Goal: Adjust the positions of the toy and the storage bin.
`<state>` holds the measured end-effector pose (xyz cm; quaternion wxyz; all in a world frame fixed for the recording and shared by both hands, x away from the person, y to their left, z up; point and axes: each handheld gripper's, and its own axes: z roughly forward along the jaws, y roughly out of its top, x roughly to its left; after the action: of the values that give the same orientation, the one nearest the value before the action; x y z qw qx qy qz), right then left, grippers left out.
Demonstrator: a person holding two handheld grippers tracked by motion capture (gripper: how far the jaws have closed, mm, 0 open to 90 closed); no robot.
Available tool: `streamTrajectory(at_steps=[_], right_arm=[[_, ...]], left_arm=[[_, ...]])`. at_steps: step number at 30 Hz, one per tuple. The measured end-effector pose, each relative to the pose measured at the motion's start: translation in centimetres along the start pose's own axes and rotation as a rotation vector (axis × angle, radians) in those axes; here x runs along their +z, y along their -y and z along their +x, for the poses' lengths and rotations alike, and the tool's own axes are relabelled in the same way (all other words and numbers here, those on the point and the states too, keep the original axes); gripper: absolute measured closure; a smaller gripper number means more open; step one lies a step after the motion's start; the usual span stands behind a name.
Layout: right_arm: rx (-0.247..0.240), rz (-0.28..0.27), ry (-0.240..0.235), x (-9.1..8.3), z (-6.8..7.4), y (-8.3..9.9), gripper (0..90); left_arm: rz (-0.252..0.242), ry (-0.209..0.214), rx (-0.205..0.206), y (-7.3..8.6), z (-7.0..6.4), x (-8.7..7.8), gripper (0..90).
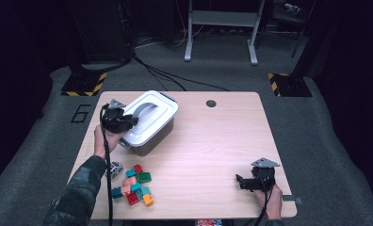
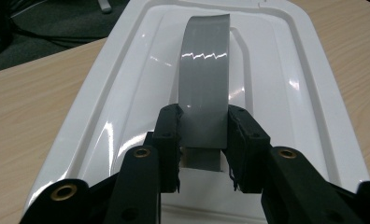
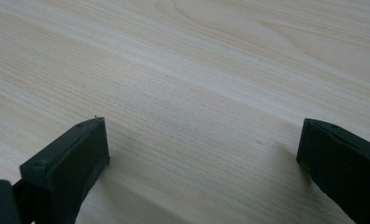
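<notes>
Closed white-lidded box (image 1: 149, 123), left gripper (image 2: 202, 140) clamping its grey handle (image 2: 205, 79), bricks (image 1: 135, 185) outside

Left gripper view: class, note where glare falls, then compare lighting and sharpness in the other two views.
Left gripper view: bright streaks on the glossy grey plastic handle and white plastic lid. High view: lit light wooden table, dark surroundings. Right gripper view: the near black jaws are slightly soft and cast soft shadows on the wood.
</notes>
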<state>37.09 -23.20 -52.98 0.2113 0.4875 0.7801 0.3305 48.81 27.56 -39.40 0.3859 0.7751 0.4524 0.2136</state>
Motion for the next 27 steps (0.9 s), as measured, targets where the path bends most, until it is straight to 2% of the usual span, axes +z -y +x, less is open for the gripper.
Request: streamTrajectory(at_steps=[6, 10, 15, 22, 24, 25, 27], right_arm=[[0.001, 0.0, 0.0, 0.0, 0.0, 0.0, 1.7], [0.001, 0.0, 0.0, 0.0, 0.0, 0.0, 1.7], [0.001, -0.001, -0.001, 0.0, 0.0, 0.0, 1.7], [0.0, -0.001, -0.001, 0.0, 0.0, 0.0, 1.7], [0.0, -0.001, -0.001, 0.0, 0.0, 0.0, 1.7], [0.001, -0.001, -0.001, 0.0, 0.0, 0.0, 1.7], [0.0, -0.001, -0.001, 0.0, 0.0, 0.0, 1.7]], left_arm=[[0.007, 0.001, -0.005, -0.3, -1.2, 0.3, 67.3], [0.016, 0.016, 0.009, -0.6, -2.3, 0.6, 67.2], [0.018, 0.012, 0.042, -0.9, -3.6, 0.9, 67.1], [0.021, 0.013, 0.054, -0.9, -3.1, 0.9, 66.3], [0.026, 0.005, 0.051, -1.0, -2.8, 0.7, 59.8], [0.008, 0.004, 0.037, -0.9, -2.7, 0.6, 53.9], [0.0, 0.0, 0.042, -0.9, -2.2, 0.2, 49.2]])
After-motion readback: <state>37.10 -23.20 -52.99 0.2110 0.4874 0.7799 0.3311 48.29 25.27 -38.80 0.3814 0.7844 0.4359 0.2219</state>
